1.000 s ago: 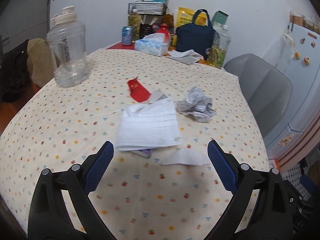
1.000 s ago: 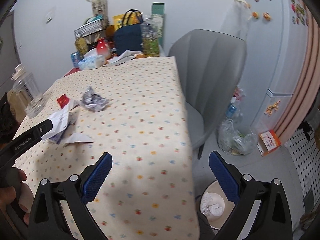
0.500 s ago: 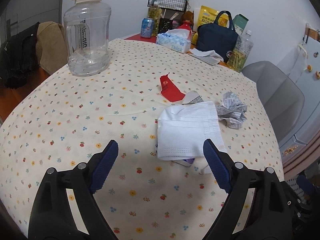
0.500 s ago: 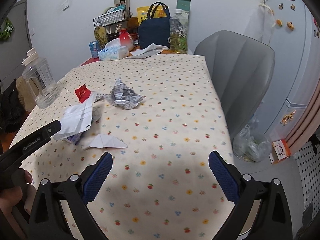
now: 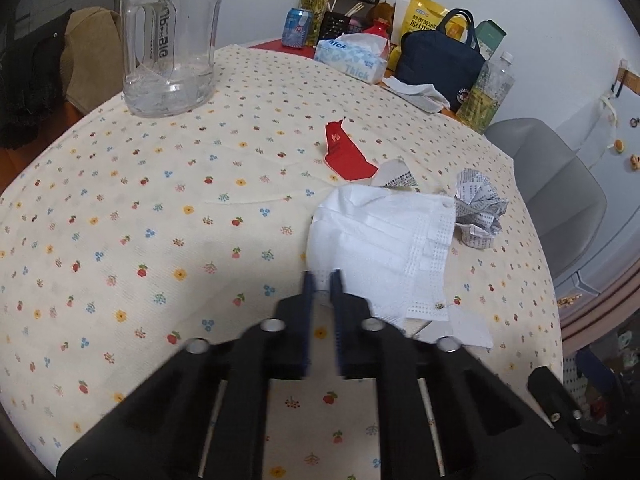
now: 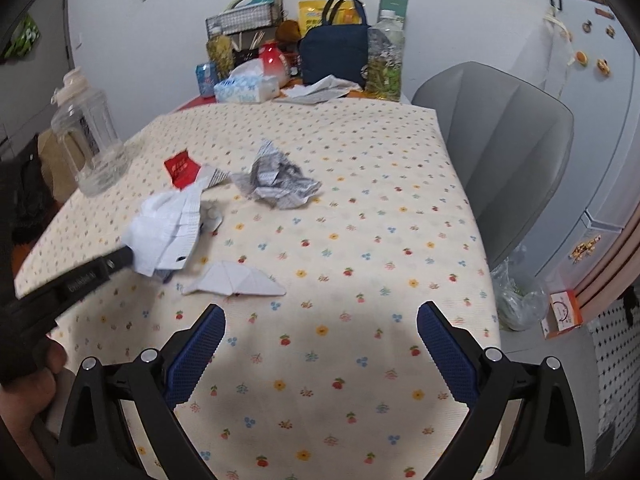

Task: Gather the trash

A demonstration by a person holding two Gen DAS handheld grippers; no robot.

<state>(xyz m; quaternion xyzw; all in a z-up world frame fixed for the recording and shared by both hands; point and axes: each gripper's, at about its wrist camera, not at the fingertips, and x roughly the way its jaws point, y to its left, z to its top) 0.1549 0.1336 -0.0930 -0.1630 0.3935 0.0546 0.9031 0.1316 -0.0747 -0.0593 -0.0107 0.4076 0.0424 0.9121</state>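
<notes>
My left gripper [image 5: 322, 280] is shut on the near corner of a white face mask [image 5: 384, 236], which lies on the floral tablecloth [image 5: 140, 240]; the mask [image 6: 168, 228] also shows in the right wrist view, with the left gripper [image 6: 120, 258] at its edge. Beyond it lie a red wrapper [image 5: 344, 152], a crumpled newspaper ball [image 5: 478, 212] and a flat white paper scrap [image 6: 234, 280]. My right gripper [image 6: 320, 340] is open and empty above the table's near part.
A clear water jug [image 5: 168, 36] stands at the far left. A tissue box [image 5: 352, 60], a navy bag [image 5: 440, 64], bottles and a can crowd the far end. A grey chair [image 6: 500, 152] stands at the right; a bag [image 6: 516, 300] lies on the floor below.
My left gripper moved in to the mask and shut on its near corner. The right gripper swung left over the table and stays open.
</notes>
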